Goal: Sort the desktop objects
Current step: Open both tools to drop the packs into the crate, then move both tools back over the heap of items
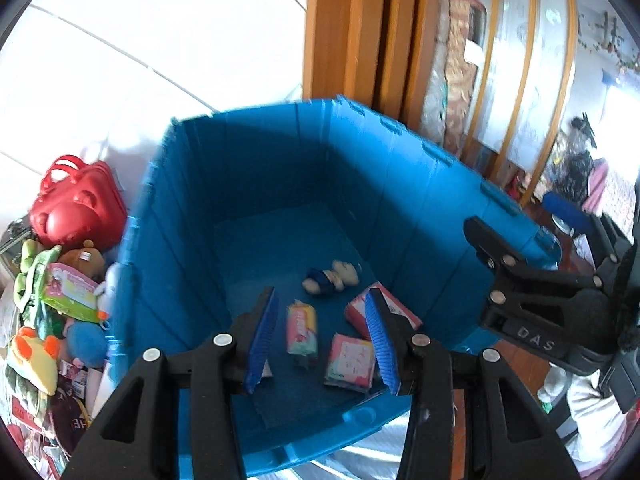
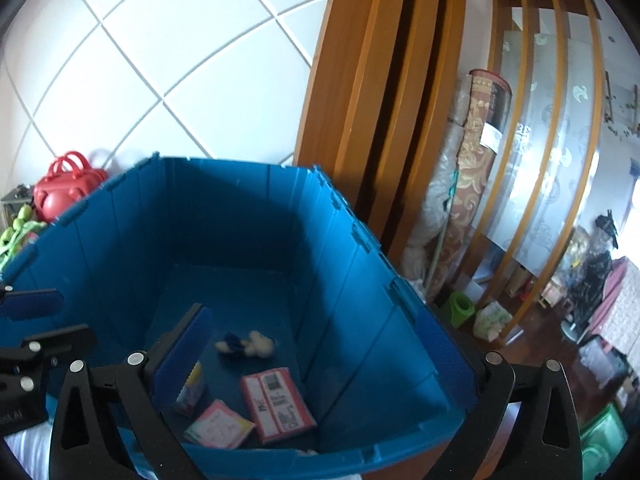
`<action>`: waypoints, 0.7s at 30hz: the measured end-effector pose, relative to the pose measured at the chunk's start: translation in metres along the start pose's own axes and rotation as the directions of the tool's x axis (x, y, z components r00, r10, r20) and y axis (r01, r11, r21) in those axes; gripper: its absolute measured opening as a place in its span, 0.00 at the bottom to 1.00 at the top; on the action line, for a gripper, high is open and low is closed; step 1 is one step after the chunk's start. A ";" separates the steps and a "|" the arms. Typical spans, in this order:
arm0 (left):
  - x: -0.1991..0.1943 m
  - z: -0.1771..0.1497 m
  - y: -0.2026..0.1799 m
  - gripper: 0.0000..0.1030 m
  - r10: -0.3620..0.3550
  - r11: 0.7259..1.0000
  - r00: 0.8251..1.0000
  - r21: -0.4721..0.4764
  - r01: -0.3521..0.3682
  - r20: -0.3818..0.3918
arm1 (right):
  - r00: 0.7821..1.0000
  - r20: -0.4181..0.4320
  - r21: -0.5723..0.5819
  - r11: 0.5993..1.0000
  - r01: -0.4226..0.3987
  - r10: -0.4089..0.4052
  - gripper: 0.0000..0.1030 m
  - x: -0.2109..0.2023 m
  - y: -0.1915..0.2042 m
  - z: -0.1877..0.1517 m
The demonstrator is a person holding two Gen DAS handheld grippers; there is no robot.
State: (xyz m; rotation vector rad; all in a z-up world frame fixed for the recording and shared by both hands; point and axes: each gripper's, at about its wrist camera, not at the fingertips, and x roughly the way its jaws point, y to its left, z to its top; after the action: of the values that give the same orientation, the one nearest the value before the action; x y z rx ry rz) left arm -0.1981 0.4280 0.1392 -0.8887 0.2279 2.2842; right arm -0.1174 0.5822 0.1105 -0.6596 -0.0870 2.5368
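Both grippers hang over my blue crate (image 1: 192, 220). My right gripper (image 2: 316, 364) stands spread wide with nothing between its pads; my left gripper (image 1: 322, 340) is partly parted and also grips nothing. Down on the crate floor, below and beyond the fingertips, I see a small plush toy (image 2: 246, 346), cream with a dark blue middle, lying on its side. Nearer me lie three flat pink packets: a pink barcode packet (image 2: 278, 404), a pale square packet (image 2: 220, 424), and a narrow striped packet (image 1: 302, 328).
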 end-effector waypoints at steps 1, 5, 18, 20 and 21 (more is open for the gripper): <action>-0.008 -0.001 0.005 0.43 0.010 1.000 1.000 -0.009 -0.010 0.028 | 1.000 0.012 0.007 1.000 -0.010 0.009 1.00 -0.004 0.001 0.001; -0.036 -0.007 0.028 0.43 0.081 0.995 0.988 -0.069 -0.072 0.130 | 0.992 0.102 0.037 0.996 -0.081 0.077 1.00 -0.028 0.013 0.008; -0.126 -0.066 0.139 0.43 0.411 0.904 0.838 -0.275 -0.326 0.358 | 0.881 0.307 0.009 0.924 -0.382 0.361 1.00 -0.072 0.117 0.029; -0.140 -0.079 0.159 0.58 0.462 0.880 0.807 -0.309 -0.362 0.368 | 0.857 0.340 -0.009 0.913 -0.408 0.386 1.00 -0.082 0.133 0.031; -0.146 -0.086 0.170 0.70 0.485 0.866 0.794 -0.328 -0.377 0.368 | 0.843 0.357 -0.021 0.906 -0.423 0.402 1.00 -0.088 0.144 0.032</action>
State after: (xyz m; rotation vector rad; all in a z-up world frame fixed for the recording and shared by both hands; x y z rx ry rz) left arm -0.1815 0.1896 0.1574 -0.4240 -0.0588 2.9270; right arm -0.1337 0.4161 0.1509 -0.1976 0.0079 3.0415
